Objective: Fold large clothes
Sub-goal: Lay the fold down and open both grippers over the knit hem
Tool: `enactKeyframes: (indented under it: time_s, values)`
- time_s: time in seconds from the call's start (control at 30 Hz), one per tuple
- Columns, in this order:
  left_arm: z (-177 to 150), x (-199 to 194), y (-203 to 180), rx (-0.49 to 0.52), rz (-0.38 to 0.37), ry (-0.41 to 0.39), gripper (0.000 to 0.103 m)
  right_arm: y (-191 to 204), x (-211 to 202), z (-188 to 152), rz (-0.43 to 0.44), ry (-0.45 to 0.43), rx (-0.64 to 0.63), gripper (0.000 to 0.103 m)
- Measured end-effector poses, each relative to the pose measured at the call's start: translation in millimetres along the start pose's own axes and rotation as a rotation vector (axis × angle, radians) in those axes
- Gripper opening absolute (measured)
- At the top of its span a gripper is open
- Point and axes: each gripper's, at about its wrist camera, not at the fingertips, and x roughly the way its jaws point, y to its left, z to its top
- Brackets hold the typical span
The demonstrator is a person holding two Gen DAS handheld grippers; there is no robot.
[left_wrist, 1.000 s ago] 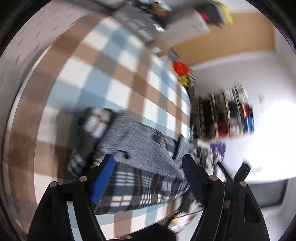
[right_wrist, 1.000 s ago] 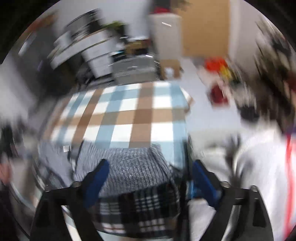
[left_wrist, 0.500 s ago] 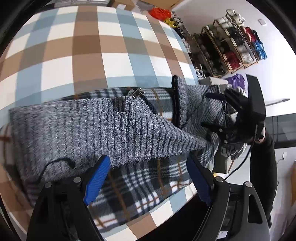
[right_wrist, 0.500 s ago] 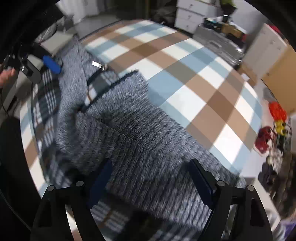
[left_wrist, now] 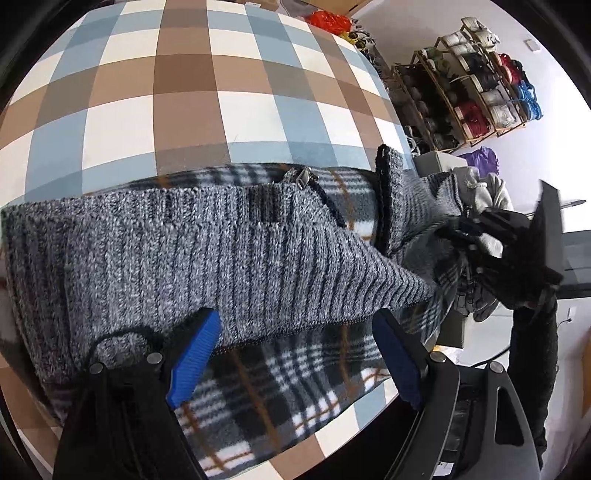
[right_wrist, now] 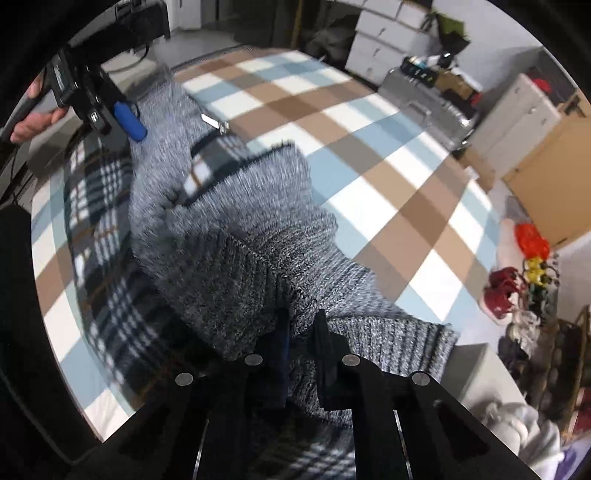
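Observation:
A grey knit cardigan with a black-and-white plaid lining (left_wrist: 229, 258) lies across the near edge of a checked table (left_wrist: 177, 74). My left gripper (left_wrist: 295, 354) is open just above the knit's lower hem and holds nothing. My right gripper (right_wrist: 301, 332) is shut on a fold of the grey knit (right_wrist: 258, 266) at the cardigan's other end and lifts it. It also shows at the right of the left wrist view (left_wrist: 498, 243). A metal zipper pull (left_wrist: 303, 177) lies on the lining.
The table's near edge (left_wrist: 332, 428) runs under the plaid lining. A shoe rack (left_wrist: 472, 81) stands on the floor to the right. White drawers (right_wrist: 388, 33), a suitcase (right_wrist: 424, 99) and a cardboard box (right_wrist: 554, 177) stand beyond the table.
My right gripper has closed on the grey knit and raised a fold of it. My left gripper stays open and has moved slightly closer to the cardigan.

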Motion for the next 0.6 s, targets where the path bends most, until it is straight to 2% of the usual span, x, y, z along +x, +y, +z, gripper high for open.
enactKeyframes:
  time_s: [0.13, 0.27, 0.4, 0.43, 0.5, 0.53, 0.57, 0.6]
  values:
    - [-1.8, -2.4, 1.1, -0.009, 0.019, -0.004, 0.081, -7.7, -15.0, -1.2, -0.009, -0.074, 0.073, 0.01]
    - [-1.7, -4.2, 4.6, -0.022, 0.016, -0.018, 0.081, -18.8, -13.3, -0.7, -0.032, -0.107, 0.167, 0.01]
    - [-2.2, 1.1, 6.6, -0.021, 0.028, -0.017, 0.081, -42.1, -18.0, -0.6, -0.034, -0.173, 0.317, 0.009]
    - [-3.0, 3.0, 7.6, -0.022, 0.028, -0.021, 0.081, -51.8, -18.9, -2.5, -0.042, -0.187, 0.372, 0.005]
    - [-6.2, 5.9, 12.2, -0.027, 0.017, -0.023, 0.081, -68.3, -18.7, -9.5, -0.074, -0.196, 0.47, 0.005]
    - [-6.7, 7.4, 13.9, -0.03, 0.015, -0.027, 0.081, -77.5, -14.6, -13.5, -0.051, -0.187, 0.531, 0.005]
    - [-6.8, 8.0, 15.1, -0.034, 0.009, -0.034, 0.081, -84.6, -10.1, -17.8, -0.054, -0.178, 0.581, 0.0]
    - [-6.4, 8.0, 15.7, -0.04, 0.005, -0.037, 0.081, -88.0, -4.2, -20.5, -0.11, -0.145, 0.606, 0.0]
